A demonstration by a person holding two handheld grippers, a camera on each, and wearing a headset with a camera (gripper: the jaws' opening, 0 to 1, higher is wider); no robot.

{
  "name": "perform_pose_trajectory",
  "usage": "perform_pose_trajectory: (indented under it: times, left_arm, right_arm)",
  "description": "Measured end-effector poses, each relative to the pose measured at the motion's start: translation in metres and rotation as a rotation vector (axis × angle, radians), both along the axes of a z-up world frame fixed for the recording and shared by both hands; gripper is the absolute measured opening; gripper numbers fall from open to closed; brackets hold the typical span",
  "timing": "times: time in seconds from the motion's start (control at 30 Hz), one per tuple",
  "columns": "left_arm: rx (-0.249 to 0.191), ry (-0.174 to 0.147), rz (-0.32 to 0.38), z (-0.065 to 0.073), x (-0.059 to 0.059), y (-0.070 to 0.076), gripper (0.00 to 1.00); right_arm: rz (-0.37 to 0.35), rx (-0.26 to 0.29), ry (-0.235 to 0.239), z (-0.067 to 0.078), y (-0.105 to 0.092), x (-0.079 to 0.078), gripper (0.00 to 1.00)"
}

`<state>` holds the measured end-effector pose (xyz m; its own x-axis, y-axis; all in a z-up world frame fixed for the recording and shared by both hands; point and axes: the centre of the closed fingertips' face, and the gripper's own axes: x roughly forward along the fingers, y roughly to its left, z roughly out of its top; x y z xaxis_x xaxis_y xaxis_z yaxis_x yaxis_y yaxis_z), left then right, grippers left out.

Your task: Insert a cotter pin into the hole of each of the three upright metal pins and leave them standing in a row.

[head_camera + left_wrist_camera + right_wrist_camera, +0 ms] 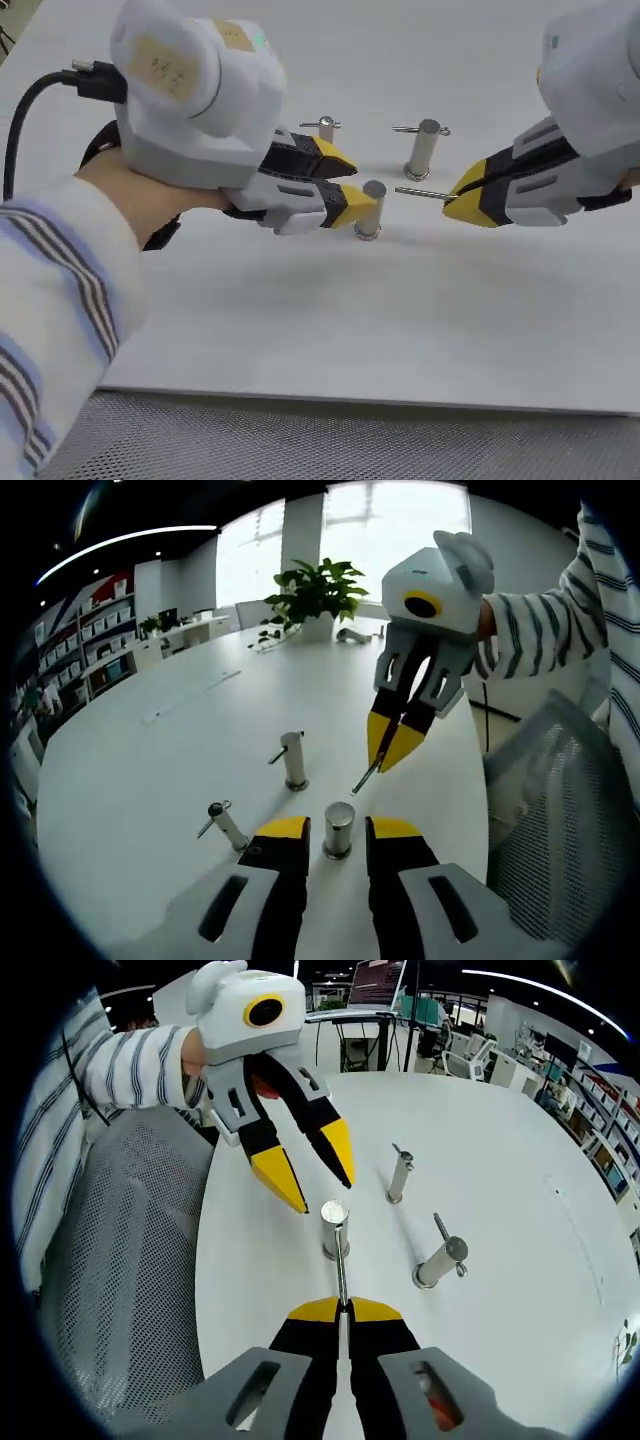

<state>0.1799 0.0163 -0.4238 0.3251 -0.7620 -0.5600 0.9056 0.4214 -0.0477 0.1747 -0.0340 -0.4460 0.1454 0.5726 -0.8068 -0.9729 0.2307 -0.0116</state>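
Observation:
Three upright metal pins stand on the white table [300, 320]. The far-left pin [325, 128] and the far-right pin [425, 148] each carry a cotter pin through the top. The near pin [371, 207] has none. My left gripper [345, 180] is open, its yellow tips on either side of the near pin [338, 830] with a small gap on each side. My right gripper [465, 195] is shut on a cotter pin [420, 193], whose free end points at the top of the near pin [334, 1228] and stops just short of it.
The table's front edge [350, 400] runs close below, with a grey mesh chair [300, 445] beyond it. A black cable [25, 110] trails from the left gripper. A potted plant [315, 595] stands far across the table.

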Motion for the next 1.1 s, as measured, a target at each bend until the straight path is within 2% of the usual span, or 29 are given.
perform_pose_trajectory:
  times: [0.07,0.17,0.4,0.47,0.73,0.97,1.1]
  left_arm:
    - [0.023,-0.002,-0.017,-0.006,0.001,0.0,0.19]
    - [0.033,-0.003,-0.022,-0.008,0.001,-0.001,0.19]
    - [0.03,-0.009,-0.024,-0.008,0.004,-0.005,0.15]
    - [0.026,-0.007,-0.029,-0.008,0.004,-0.006,0.1]
    - [0.037,-0.013,-0.044,-0.012,0.008,-0.007,0.1]
    - [0.041,-0.017,-0.047,-0.013,0.01,-0.009,0.09]
    - [0.046,-0.024,-0.052,-0.012,0.011,-0.011,0.09]
  right_arm:
    - [0.005,-0.003,0.003,-0.002,0.001,0.001,0.0]
    - [0.013,0.0,0.01,-0.003,0.003,0.001,0.0]
    - [0.029,-0.001,0.017,-0.005,0.005,0.002,0.0]
    - [0.033,0.0,0.018,-0.005,0.005,0.001,0.0]
    - [0.047,0.004,0.018,-0.003,0.008,0.002,0.0]
    - [0.049,-0.005,0.009,-0.004,0.009,0.008,0.0]
    - [0.046,0.011,0.008,-0.004,0.016,0.012,0.0]
